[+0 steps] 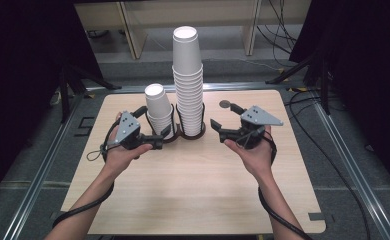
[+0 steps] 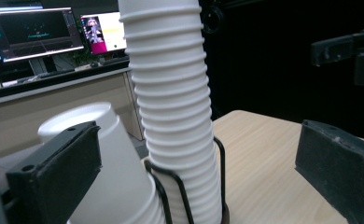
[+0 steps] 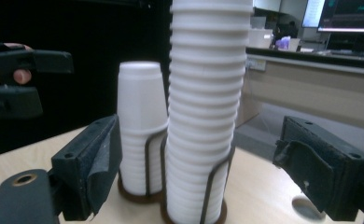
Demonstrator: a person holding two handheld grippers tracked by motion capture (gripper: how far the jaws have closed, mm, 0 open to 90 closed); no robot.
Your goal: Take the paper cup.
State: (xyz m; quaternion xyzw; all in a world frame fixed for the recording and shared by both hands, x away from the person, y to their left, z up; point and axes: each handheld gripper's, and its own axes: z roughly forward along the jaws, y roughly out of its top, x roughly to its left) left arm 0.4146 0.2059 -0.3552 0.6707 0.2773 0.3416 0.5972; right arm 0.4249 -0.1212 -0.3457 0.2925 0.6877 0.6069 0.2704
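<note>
Two stacks of upturned white paper cups stand in black wire holders point(image 1: 193, 131) at the table's far middle. The tall stack point(image 1: 188, 75) point(image 2: 175, 116) point(image 3: 206, 107) is on the right and the short stack point(image 1: 158, 107) point(image 2: 110, 172) point(image 3: 140, 126) is on the left. My left gripper point(image 1: 155, 122) point(image 2: 196, 172) is open just in front of the short stack, with the tall stack seen between its jaws. My right gripper point(image 1: 222, 115) point(image 3: 206, 168) is open to the right of the tall stack, a little apart from it, and holds nothing.
The wooden table point(image 1: 203, 190) has bare room in front of the holders. Beyond it are a light desk point(image 1: 133, 20), floor cables point(image 1: 283, 20) and dark curtains at both sides. Monitors point(image 2: 31, 30) glow in the background.
</note>
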